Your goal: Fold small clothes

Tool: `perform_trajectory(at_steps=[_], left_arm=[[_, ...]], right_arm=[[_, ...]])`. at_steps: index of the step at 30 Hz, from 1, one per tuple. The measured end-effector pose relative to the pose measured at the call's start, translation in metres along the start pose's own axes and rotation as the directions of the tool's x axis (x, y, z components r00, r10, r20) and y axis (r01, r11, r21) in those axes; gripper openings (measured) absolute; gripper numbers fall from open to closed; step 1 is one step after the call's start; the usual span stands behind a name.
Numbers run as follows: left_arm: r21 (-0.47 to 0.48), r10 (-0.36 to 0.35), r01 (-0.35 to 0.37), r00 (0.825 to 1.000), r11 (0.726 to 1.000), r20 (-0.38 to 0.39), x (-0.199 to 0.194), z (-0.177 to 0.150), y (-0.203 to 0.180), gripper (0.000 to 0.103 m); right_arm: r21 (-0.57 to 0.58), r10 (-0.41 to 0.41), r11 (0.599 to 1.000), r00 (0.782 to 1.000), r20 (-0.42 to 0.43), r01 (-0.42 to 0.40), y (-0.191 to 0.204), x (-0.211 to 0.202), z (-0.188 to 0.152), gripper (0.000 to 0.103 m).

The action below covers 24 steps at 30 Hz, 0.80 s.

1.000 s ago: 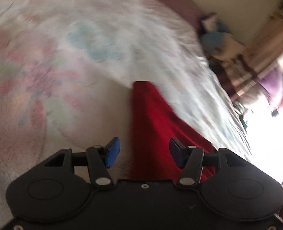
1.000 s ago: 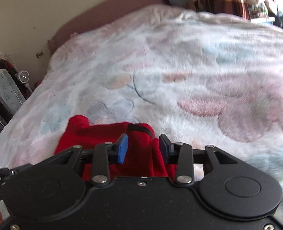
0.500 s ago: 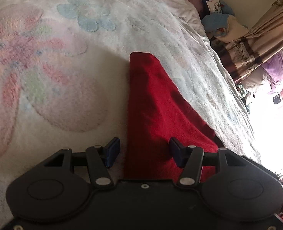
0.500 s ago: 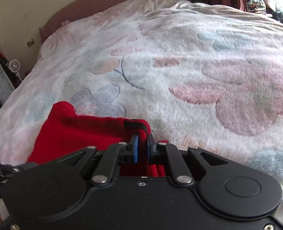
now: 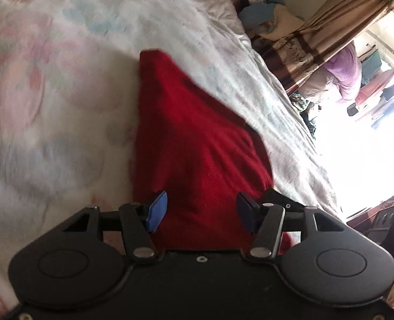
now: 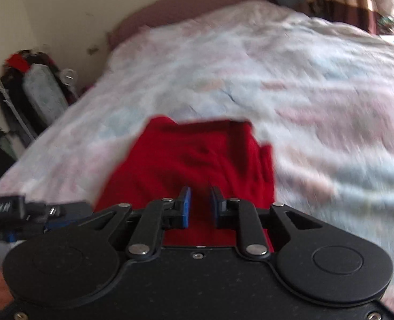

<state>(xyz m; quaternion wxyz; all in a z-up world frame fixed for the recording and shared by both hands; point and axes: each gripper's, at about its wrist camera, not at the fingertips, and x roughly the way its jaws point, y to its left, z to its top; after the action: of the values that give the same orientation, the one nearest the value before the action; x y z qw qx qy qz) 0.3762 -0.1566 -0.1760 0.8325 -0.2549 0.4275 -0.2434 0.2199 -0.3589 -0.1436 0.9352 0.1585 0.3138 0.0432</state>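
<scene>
A small red garment [image 5: 194, 138] lies on the flowered bedspread [image 5: 63, 85]. In the left wrist view it runs from between my fingers up to a narrow end. My left gripper [image 5: 201, 210] is open, its blue pads on either side of the near edge of the cloth. In the right wrist view the garment [image 6: 194, 157] lies folded over itself with a straight far edge. My right gripper [image 6: 199, 208] hovers over its near part with the jaws a little apart and red cloth showing in the gap. Both views are blurred by motion.
The bedspread [image 6: 317, 88] fills most of both views. A curtain [image 5: 327, 24] and piled clothes [image 5: 266, 13] stand past the bed's far corner. A bright window area [image 5: 362, 138] lies to the right. A rack with bags [image 6: 34, 93] stands against the wall left of the bed.
My right gripper was shut on the red cloth half a second ago; its jaws now stand slightly apart. The garment's far edge now lies folded further up. My left gripper stays open.
</scene>
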Motion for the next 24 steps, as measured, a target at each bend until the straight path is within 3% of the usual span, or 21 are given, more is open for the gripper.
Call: perform_trajectory(at_steps=[4, 8, 10, 11, 13, 14, 15, 17, 20, 24], left_arm=[[-0.011, -0.012, 0.011, 1.0, 1.0, -0.011, 0.006, -0.001, 0.005, 0.059], [-0.032, -0.044, 0.043, 0.999, 0.999, -0.026, -0.012, 0.006, 0.004, 0.059], [-0.038, -0.054, 0.054, 0.998, 0.998, 0.018, -0.028, 0.014, 0.01, 0.059], [-0.037, -0.05, 0.051, 0.998, 0.998, 0.041, -0.034, 0.017, 0.014, 0.06], [-0.061, -0.039, 0.041, 0.998, 0.997, 0.046, -0.038, 0.023, 0.028, 0.061], [-0.09, -0.044, 0.047, 0.998, 0.995, 0.033, -0.036, 0.025, 0.037, 0.061], [-0.133, -0.065, 0.066, 0.998, 0.989, 0.014, -0.033, 0.025, 0.046, 0.061], [-0.218, -0.125, 0.117, 0.992, 0.969, -0.023, -0.022, 0.021, 0.061, 0.061], [-0.278, -0.156, 0.131, 0.985, 0.952, -0.069, -0.003, 0.012, 0.069, 0.061], [-0.278, -0.172, 0.145, 0.982, 0.95, -0.074, 0.016, 0.007, 0.066, 0.063]], right_arm=[[0.084, -0.006, 0.996, 1.0, -0.028, 0.009, -0.02, 0.01, -0.014, 0.005], [0.083, -0.011, 0.996, 0.999, -0.034, 0.013, -0.021, 0.009, -0.014, 0.005], [0.088, 0.002, 0.996, 1.0, -0.027, 0.0, -0.021, 0.001, -0.01, 0.006], [0.111, 0.026, 0.993, 1.0, -0.006, -0.026, -0.025, -0.006, -0.008, 0.013], [0.174, 0.07, 0.982, 0.997, 0.033, -0.075, -0.042, -0.015, -0.006, 0.042], [0.214, 0.086, 0.972, 0.995, 0.044, -0.093, -0.053, -0.018, -0.005, 0.066], [0.26, 0.102, 0.959, 0.994, 0.048, -0.111, -0.066, -0.018, -0.006, 0.071], [0.364, 0.149, 0.919, 0.988, 0.035, -0.152, -0.091, -0.013, -0.012, 0.071], [0.515, 0.247, 0.828, 0.969, 0.017, -0.22, -0.12, 0.002, -0.025, 0.071], [0.541, 0.328, 0.786, 0.944, 0.042, -0.298, -0.125, 0.014, -0.028, 0.072]])
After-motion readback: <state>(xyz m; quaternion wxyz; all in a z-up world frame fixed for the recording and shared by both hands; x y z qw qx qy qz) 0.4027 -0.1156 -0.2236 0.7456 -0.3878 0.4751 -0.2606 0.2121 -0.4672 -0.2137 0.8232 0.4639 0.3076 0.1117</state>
